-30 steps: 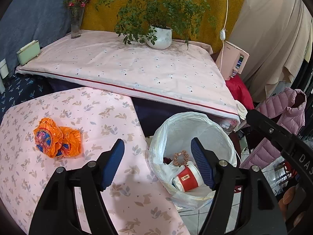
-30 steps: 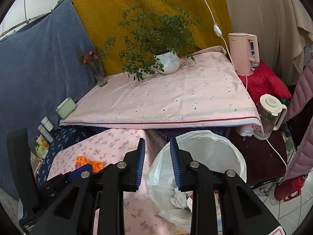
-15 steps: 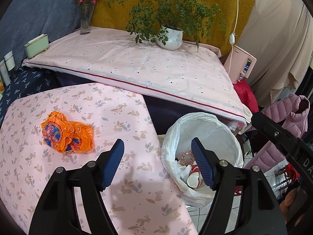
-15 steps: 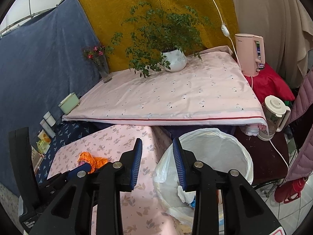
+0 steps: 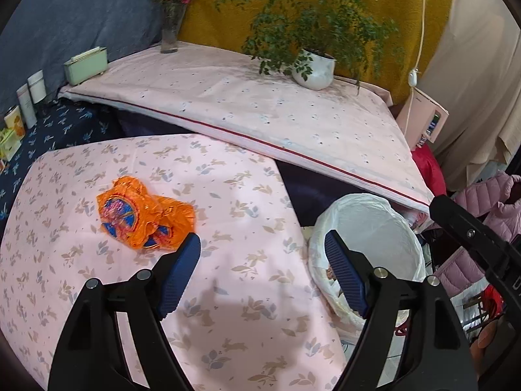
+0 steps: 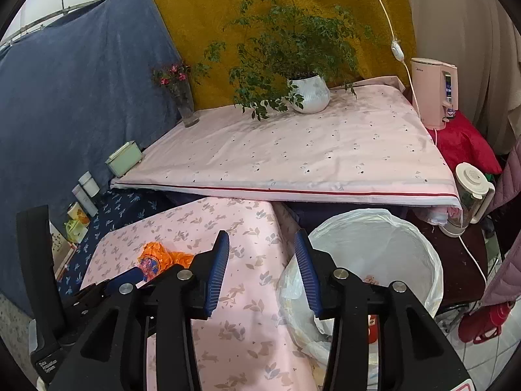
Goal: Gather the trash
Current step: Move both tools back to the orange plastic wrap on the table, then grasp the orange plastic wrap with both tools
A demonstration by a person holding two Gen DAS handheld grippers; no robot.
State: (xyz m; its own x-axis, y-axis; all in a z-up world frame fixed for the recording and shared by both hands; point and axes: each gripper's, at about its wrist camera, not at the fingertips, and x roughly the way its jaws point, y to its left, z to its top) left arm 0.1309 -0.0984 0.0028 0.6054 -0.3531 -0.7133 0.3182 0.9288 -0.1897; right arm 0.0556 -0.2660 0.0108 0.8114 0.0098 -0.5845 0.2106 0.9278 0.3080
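Landmark: the trash bin (image 5: 368,228) with a white bag liner, standing right against the edge of the low desk (image 5: 228,293) with the pink bunny cloth.

Trash left: one crumpled orange wrapper (image 5: 143,218) lies flat on the desk, well to the left of the bin. It is the only litter I can see on the cloth.

Why the bin is there: I think it sits tight by the desk edge so trash needs only a short trip to go in. Some bits already lie at its bottom.

Left gripper (image 5: 262,267): its blue fingers (image 5: 180,268) are opening wide, with nothing between them. One tip is just beside the wrapper and the other is over the bin's rim. It tilts down at the desk.

Right gripper (image 6: 260,270): its fingers (image 6: 216,272) are opening too, about half way, and are empty. It tilts down over the desk edge, beside the bin.

Why held so: I guess the left one spreads to fit around the puffy wrapper.

Other things: a potted plant (image 6: 309,97) stands on the bigger desk behind the bin.
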